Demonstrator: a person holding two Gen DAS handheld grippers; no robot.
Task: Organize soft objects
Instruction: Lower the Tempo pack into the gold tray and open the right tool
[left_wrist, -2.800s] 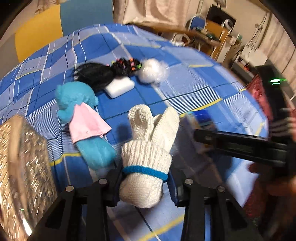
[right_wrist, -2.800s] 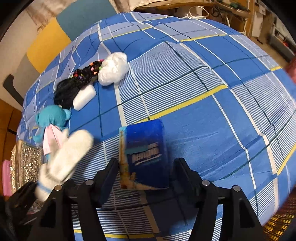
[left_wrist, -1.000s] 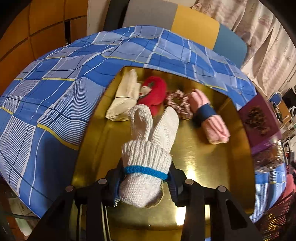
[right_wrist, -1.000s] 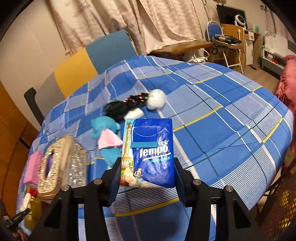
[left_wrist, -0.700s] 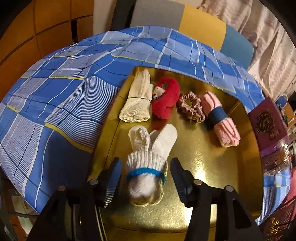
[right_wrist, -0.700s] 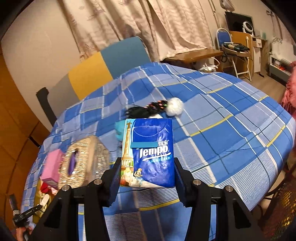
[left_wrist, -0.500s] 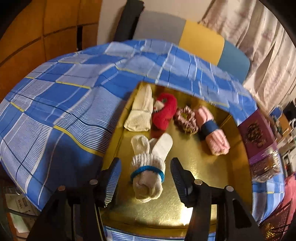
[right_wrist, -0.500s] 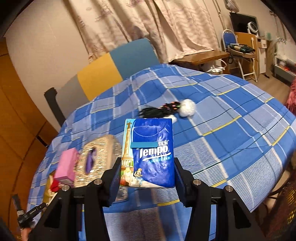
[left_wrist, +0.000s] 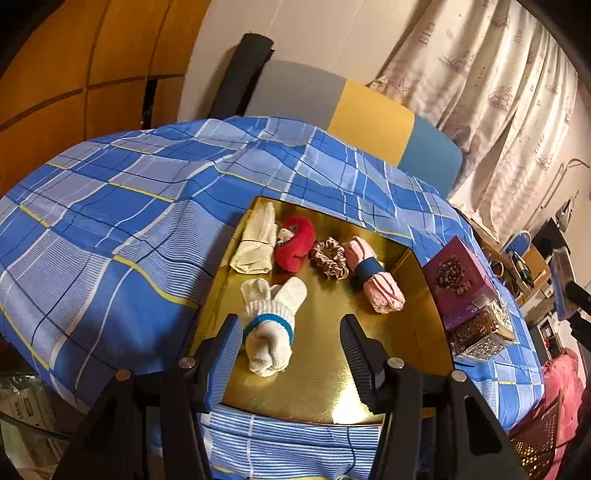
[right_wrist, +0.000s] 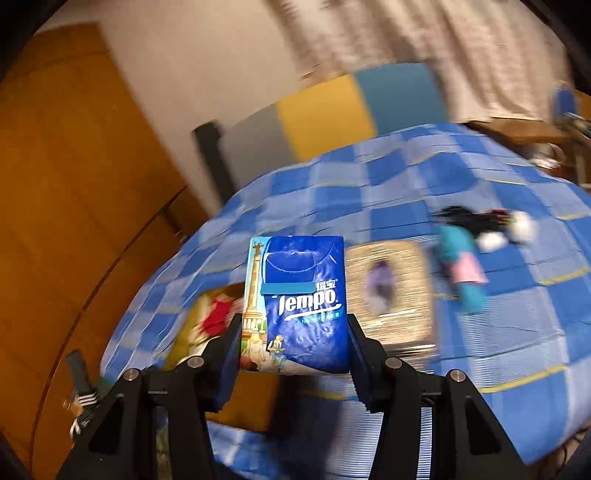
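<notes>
A rolled pair of white socks with a blue band (left_wrist: 271, 321) lies on the gold tray (left_wrist: 325, 380), in the left wrist view. My left gripper (left_wrist: 288, 343) hangs open above and behind it, touching nothing. Further back on the tray lie a cream cloth (left_wrist: 256, 240), a red plush (left_wrist: 295, 242), a brown scrunchie (left_wrist: 328, 258) and pink socks (left_wrist: 373, 284). My right gripper (right_wrist: 293, 343) is shut on a blue Tempo tissue pack (right_wrist: 301, 302), held in the air over the table; that view is blurred. A teal plush doll (right_wrist: 461, 266) lies on the cloth beyond.
A purple box (left_wrist: 460, 282) rests on a glittery tissue box (left_wrist: 482, 330) right of the tray; the tissue box (right_wrist: 391, 291) also shows behind the pack. Black hair ties (right_wrist: 469, 218) and white soft items (right_wrist: 522, 227) lie far back. A chair (left_wrist: 351, 114) stands behind the blue checked table.
My left gripper opened and let the white socks go onto the tray, then drew back and up. My right gripper swung left with the tissue pack, toward the tray end of the table.
</notes>
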